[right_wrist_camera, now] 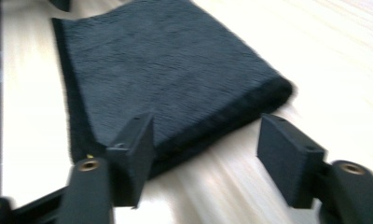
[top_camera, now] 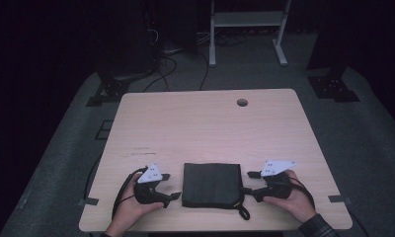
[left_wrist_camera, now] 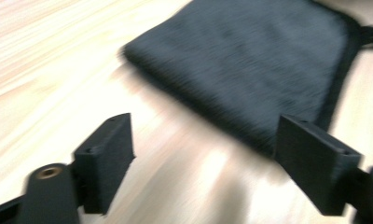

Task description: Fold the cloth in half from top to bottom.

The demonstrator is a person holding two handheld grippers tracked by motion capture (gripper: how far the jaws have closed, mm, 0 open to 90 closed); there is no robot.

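A folded dark grey terry cloth (top_camera: 211,184) lies flat at the near edge of the pale wooden table (top_camera: 205,123), between the two hands. The left gripper (top_camera: 172,196) sits just left of it, jaws spread with bare tabletop between them. The right gripper (top_camera: 247,191) sits just right, jaws spread at the cloth's edge, pinching nothing. Faint print on the table is too small to read.

Black grippers (top_camera: 172,196) with white three-cornered plates, trailing black cables; a plaid sleeve (top_camera: 318,228).
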